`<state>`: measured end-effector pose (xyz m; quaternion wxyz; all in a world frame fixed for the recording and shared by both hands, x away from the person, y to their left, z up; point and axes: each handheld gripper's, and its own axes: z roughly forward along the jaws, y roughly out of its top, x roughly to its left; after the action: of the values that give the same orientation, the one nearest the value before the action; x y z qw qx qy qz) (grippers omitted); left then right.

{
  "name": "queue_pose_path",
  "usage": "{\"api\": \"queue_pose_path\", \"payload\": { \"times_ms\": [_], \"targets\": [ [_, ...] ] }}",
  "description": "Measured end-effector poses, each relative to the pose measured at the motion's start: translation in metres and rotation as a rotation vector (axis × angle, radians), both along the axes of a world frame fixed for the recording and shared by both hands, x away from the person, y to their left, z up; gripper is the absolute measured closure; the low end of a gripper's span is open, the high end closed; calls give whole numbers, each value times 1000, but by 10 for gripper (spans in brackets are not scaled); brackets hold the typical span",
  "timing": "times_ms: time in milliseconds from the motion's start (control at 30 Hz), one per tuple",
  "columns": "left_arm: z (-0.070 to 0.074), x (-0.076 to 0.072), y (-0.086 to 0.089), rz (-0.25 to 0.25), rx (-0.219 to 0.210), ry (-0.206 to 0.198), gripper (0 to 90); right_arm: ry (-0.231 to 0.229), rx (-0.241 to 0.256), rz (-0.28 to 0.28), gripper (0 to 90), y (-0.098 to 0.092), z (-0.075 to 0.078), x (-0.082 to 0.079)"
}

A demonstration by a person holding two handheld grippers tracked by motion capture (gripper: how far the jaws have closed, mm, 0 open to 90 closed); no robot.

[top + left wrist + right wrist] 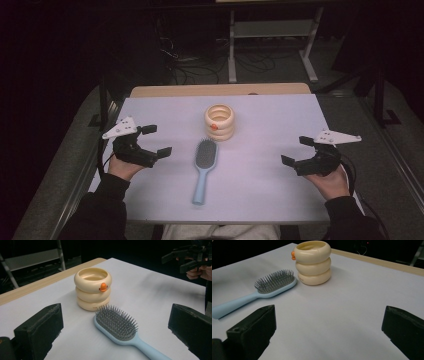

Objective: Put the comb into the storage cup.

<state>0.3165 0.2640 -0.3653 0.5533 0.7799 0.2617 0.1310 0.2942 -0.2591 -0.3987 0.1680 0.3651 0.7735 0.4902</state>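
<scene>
A: Left gripper (pixel 153 140) spread, empty, at the table's left edge. Step?

B: Judged pre-grasp. Hairbrush (pixel 204 167) lies mid-table, bristles up, head near the cream cup (pixel 220 121). Next: close on the handle.

A: Right gripper (pixel 299 150)?

B: Spread, empty. White table (pixel 280 195); dark room, cables on the floor (pixel 200 70).

- The hairbrush (pixel 204 169) has a light blue handle and frame, with a dark grey pad and grey bristles.
- The ringed cup (pixel 219 122) is pale cream all over, with a small orange beak-like knob on its side.
- The table (pixel 270 180) has a plain white top and a light wood strip along its far edge.
- The left gripper (pixel 154 140) is black, with black jaws and a pale grey plate on top.
- The right gripper (pixel 298 150) is black too, with the same pale grey plate.
- The person's sleeves (pixel 102 207) are black.
</scene>
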Motion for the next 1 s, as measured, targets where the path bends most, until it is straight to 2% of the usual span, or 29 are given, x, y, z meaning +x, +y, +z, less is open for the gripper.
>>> {"api": "queue_pose_path", "payload": {
  "times_ms": [167,667,1000],
  "targets": [
    [-1,1,-7,-14,-6,6,0,2,-3,3,0,1,0,0],
    [-9,6,-30,-65,36,30,0,9,-6,14,0,2,-1,1],
    [-12,4,-47,-118,60,45,0,8,-8,14,0,2,-1,1]
  ]
}}
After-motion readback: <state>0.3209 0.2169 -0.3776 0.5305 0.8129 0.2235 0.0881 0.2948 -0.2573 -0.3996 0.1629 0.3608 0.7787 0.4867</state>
